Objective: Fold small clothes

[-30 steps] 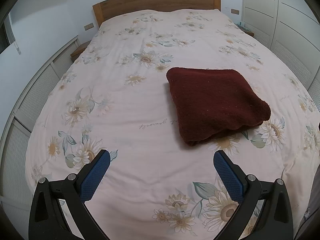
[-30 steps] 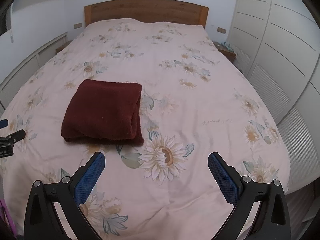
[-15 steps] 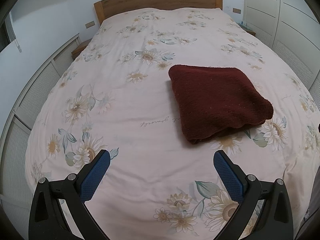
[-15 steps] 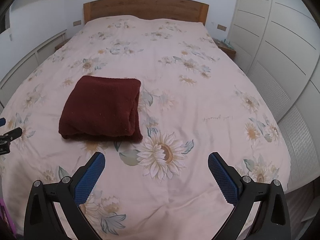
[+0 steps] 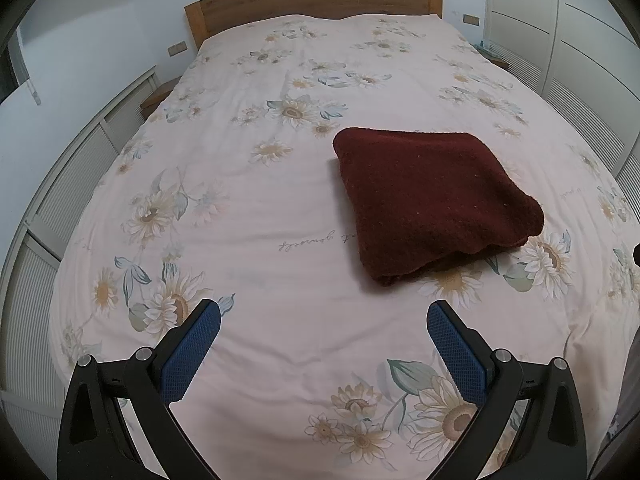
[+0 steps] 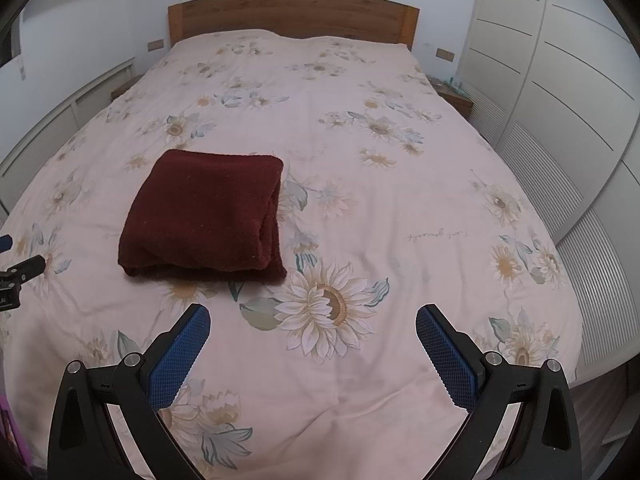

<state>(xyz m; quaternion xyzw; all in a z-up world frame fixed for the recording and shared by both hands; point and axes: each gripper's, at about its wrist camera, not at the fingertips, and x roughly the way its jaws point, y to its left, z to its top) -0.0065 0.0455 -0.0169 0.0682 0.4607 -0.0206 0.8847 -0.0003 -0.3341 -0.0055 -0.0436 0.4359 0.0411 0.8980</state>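
A dark red garment (image 5: 432,200) lies folded into a thick rectangle on the bed; in the right wrist view the garment (image 6: 208,216) sits left of centre. My left gripper (image 5: 324,312) hovers open over the sheet, nearer to me than the garment and a little left of it, with nothing between its blue pads (image 5: 192,352). My right gripper (image 6: 313,314) is also open and empty, nearer to me than the garment and to its right. Part of the left gripper (image 6: 16,276) shows at the left edge of the right wrist view.
The bed (image 5: 256,216) has a pale pink cover printed with sunflowers and a wooden headboard (image 6: 292,12). White wardrobe doors (image 6: 560,92) stand along the right side. Slatted white panels (image 5: 60,200) run along the left. A low bedside table (image 6: 456,94) sits at the far right.
Both grippers have drawn back slightly and tilted, so the garment sits a little lower and farther off in each view. The garment itself has not moved, and both grippers stay open.
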